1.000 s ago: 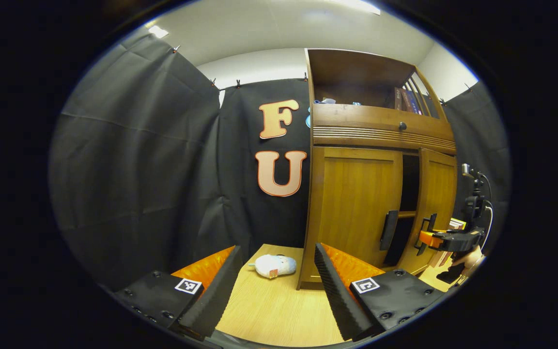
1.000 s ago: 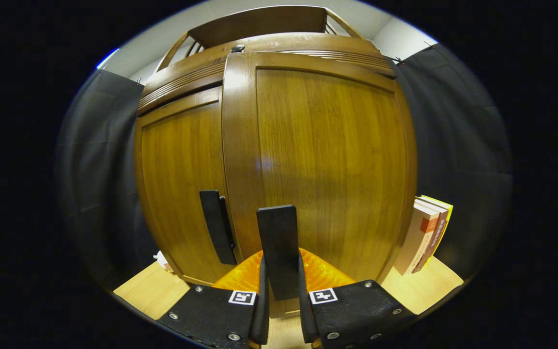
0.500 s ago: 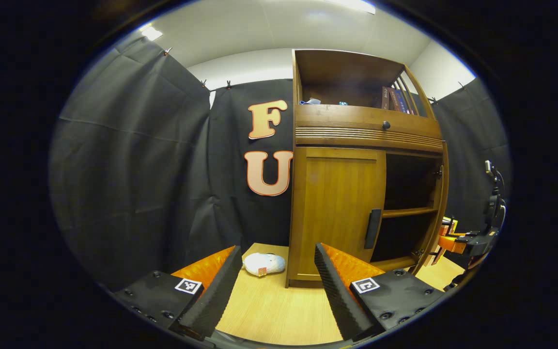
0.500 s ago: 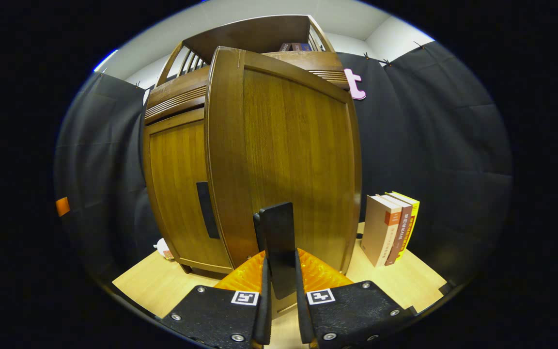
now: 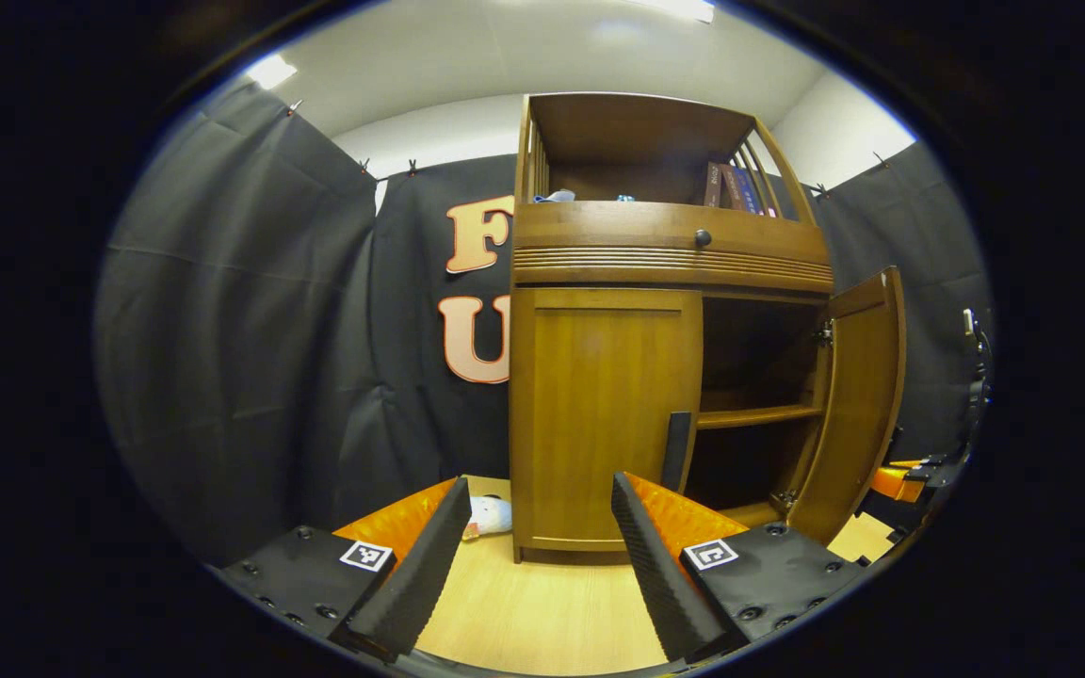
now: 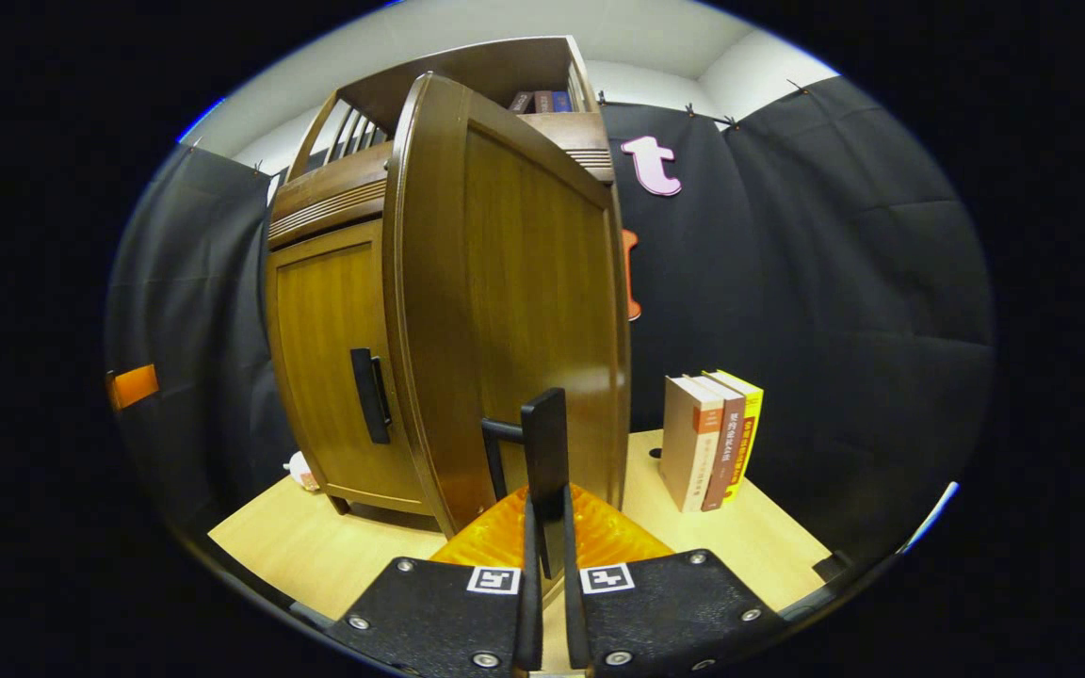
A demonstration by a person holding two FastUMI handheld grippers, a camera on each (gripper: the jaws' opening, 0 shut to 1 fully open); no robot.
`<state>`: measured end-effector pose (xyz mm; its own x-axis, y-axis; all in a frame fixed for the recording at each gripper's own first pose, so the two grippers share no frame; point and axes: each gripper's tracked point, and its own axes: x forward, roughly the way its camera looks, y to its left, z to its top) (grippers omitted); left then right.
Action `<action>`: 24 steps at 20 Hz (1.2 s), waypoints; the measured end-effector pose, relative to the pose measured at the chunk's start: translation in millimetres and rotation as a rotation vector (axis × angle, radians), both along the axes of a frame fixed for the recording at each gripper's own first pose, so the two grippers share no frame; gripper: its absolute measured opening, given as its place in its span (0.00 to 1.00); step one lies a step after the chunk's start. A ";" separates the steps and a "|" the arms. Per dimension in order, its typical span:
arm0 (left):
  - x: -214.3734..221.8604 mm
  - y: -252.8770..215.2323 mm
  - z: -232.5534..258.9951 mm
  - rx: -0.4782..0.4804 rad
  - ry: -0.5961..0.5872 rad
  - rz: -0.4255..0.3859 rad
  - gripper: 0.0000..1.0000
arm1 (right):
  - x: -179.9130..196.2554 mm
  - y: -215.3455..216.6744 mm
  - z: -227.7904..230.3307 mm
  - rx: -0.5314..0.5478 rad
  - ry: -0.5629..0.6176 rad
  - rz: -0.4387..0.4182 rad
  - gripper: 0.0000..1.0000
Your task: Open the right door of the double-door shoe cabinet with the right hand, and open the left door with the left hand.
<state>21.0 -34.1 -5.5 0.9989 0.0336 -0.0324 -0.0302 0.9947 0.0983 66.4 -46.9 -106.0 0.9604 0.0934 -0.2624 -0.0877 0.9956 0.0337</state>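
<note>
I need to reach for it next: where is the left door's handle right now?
In the left gripper view the left door's handle runs upright on the shut left door, along its right edge beside the open compartment, just above the left gripper's right finger.

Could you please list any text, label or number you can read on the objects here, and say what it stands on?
Standing books: there is print on the spines, but it is too blurred to read.
Top-shelf books: too small to read.
Square markers: coded patterns, no words.
No other text is readable.

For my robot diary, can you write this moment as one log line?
right door: open | right tongs: gripping its handle | left door: closed | left tongs: open, free
</note>
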 end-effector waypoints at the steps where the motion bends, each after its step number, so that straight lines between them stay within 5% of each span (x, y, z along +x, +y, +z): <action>1: 2.2 -8.2 -1.2 -0.001 0.002 -0.005 0.95 | -2.1 -7.6 0.2 0.000 0.001 0.000 0.07; 2: 5.9 -17.4 -1.7 -0.003 0.004 -0.010 0.93 | -4.7 -13.9 0.2 -0.003 0.005 0.004 0.12; 3: 9.4 -26.0 -3.0 -0.006 0.007 -0.014 0.93 | -4.3 -20.4 1.8 -0.007 0.008 0.007 0.07; 14: 68.8 -105.9 -15.8 -0.014 0.018 -0.083 0.93 | -8.9 -85.6 5.4 -0.009 0.029 0.050 0.06; 24: 159.7 -145.2 -55.9 -0.016 0.048 -0.099 0.93 | -18.4 -155.6 13.1 0.007 0.015 -0.039 0.04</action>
<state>180.7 -179.3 -61.3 0.9946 -0.0659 -0.0796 0.0724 0.9940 0.0819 48.0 -202.5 -92.9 0.9594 0.0580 -0.2761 -0.0483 0.9979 0.0420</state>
